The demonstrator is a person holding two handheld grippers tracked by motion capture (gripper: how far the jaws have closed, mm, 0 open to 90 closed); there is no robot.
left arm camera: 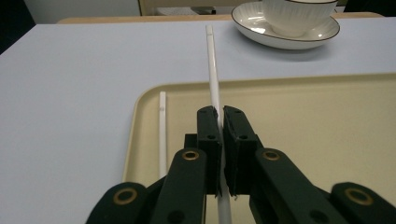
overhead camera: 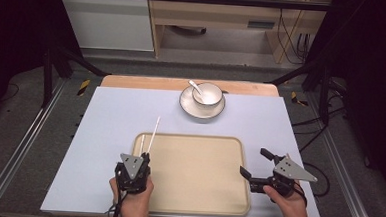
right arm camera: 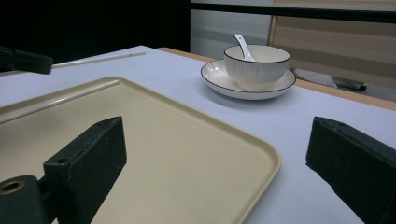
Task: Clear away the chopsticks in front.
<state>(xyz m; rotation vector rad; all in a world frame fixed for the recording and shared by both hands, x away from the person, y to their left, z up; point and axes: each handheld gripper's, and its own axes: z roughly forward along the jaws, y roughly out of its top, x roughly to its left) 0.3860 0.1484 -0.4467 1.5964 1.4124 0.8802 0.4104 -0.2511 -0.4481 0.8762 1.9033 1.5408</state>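
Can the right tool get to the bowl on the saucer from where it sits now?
Probably yes. The right tool stands open and empty at the tray's right edge, and the bare table lies between it and the bowl. Only the spoon in the bowl might hinder a rim grasp.

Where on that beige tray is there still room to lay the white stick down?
Nearly the whole tray is bare, from the second stick at its left rim across to the right claw. The left claw grips the stick there. The table's far edge holds the bowl and saucer.
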